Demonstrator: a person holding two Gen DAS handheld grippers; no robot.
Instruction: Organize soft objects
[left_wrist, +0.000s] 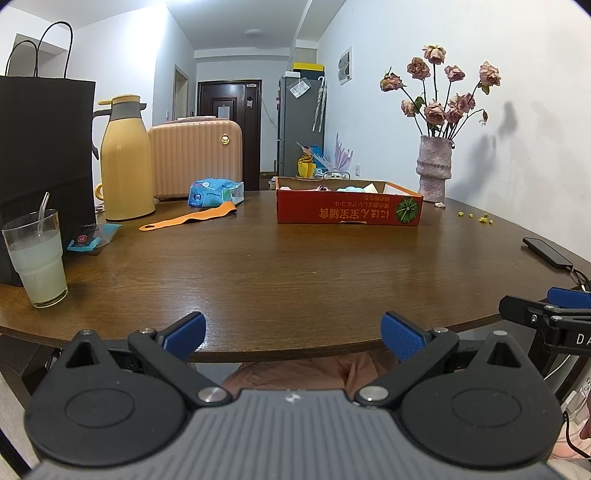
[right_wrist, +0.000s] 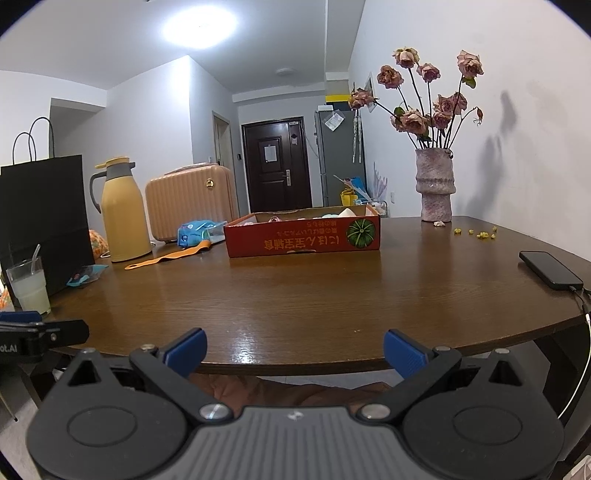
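Both grippers are held wide apart at the near table edge, nothing gripped or touched: the left gripper (left_wrist: 293, 334) low in the left wrist view, the right gripper (right_wrist: 295, 350) low in the right wrist view. The soft objects (left_wrist: 351, 189) are seen bunched inside the red cardboard box (left_wrist: 349, 212), centre frame, far across the bare wooden table (left_wrist: 295, 269). An orange strap (left_wrist: 188, 218) is laid left of the box, before a blue wipes pack (left_wrist: 212, 192). At far left a glass of pale drink (left_wrist: 37, 258) is stood; a phone (left_wrist: 546, 252) is lying at right.
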